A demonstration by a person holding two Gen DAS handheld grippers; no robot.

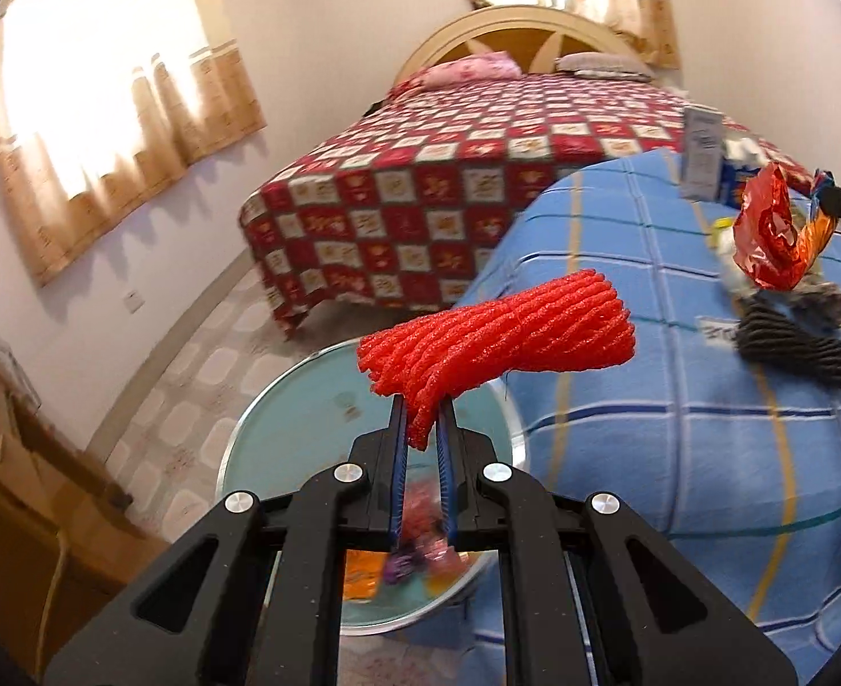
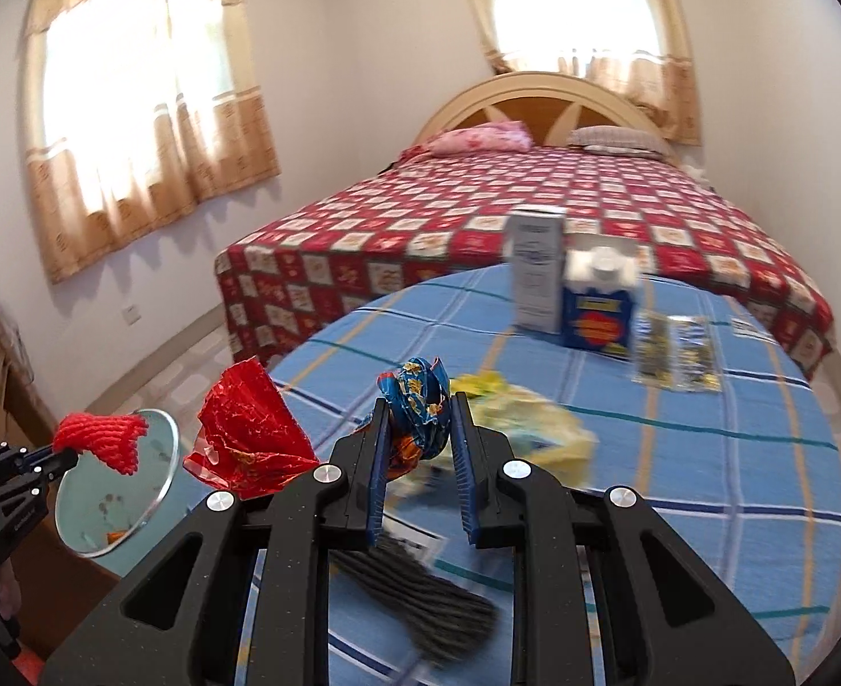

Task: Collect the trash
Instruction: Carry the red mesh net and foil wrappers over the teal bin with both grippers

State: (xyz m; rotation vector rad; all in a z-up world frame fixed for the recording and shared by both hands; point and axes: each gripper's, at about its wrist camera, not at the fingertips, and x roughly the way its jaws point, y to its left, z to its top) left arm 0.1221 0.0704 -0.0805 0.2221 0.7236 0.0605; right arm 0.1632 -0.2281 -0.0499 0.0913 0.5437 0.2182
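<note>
My left gripper (image 1: pixel 423 406) is shut on a red foam net sleeve (image 1: pixel 500 337), which hangs above a round teal bin (image 1: pixel 283 400) with several wrappers at its bottom. The right wrist view shows that left gripper (image 2: pixel 72 454) at the far left, holding the red foam net sleeve (image 2: pixel 106 440) over the bin (image 2: pixel 172 457). My right gripper (image 2: pixel 420 406) is shut on a crumpled red, blue and orange snack wrapper (image 2: pixel 249 434), above the left edge of the table with the blue plaid cloth (image 2: pixel 706 457). The left wrist view catches this snack wrapper (image 1: pixel 775 234) at its right edge.
On the blue plaid cloth lie a dark grey ribbed foam sleeve (image 2: pixel 420 600), a yellow wrapper (image 2: pixel 523 423), a white carton (image 2: pixel 535 274), a blue box (image 2: pixel 597 308) and a silvery packet (image 2: pixel 672 354). A bed with a red checked cover (image 2: pixel 477 211) stands behind. A wooden cabinet (image 1: pixel 20 514) is at the left.
</note>
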